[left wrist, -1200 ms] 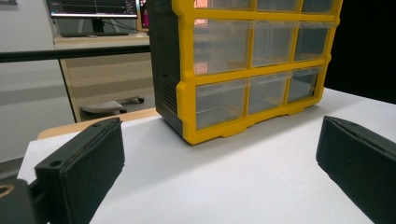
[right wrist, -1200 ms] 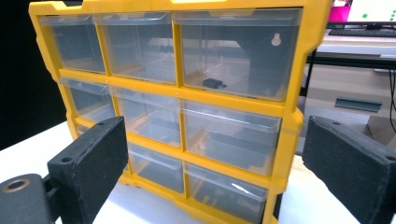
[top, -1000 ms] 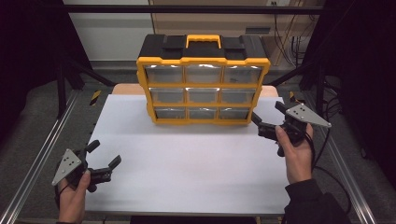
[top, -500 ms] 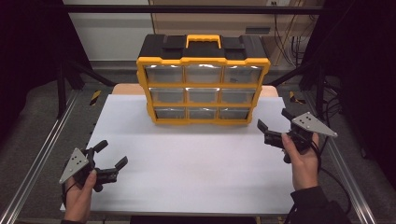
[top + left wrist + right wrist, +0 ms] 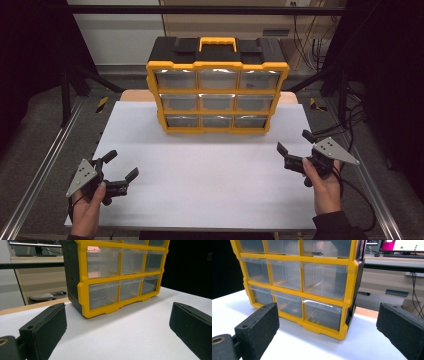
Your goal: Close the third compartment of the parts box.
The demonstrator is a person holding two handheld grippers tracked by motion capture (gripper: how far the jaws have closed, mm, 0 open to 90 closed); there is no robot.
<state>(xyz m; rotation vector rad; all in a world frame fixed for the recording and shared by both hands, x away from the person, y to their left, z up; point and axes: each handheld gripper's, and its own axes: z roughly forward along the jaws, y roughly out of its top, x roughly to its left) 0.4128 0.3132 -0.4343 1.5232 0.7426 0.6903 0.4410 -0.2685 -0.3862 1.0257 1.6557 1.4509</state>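
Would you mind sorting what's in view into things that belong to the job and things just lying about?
In the job:
drawer cabinet
left gripper, jaws open
right gripper, jaws open
white table

Lying about:
cables behind the table
monitor

Drawer cabinet (image 5: 117,280) top cut off in both gripper views
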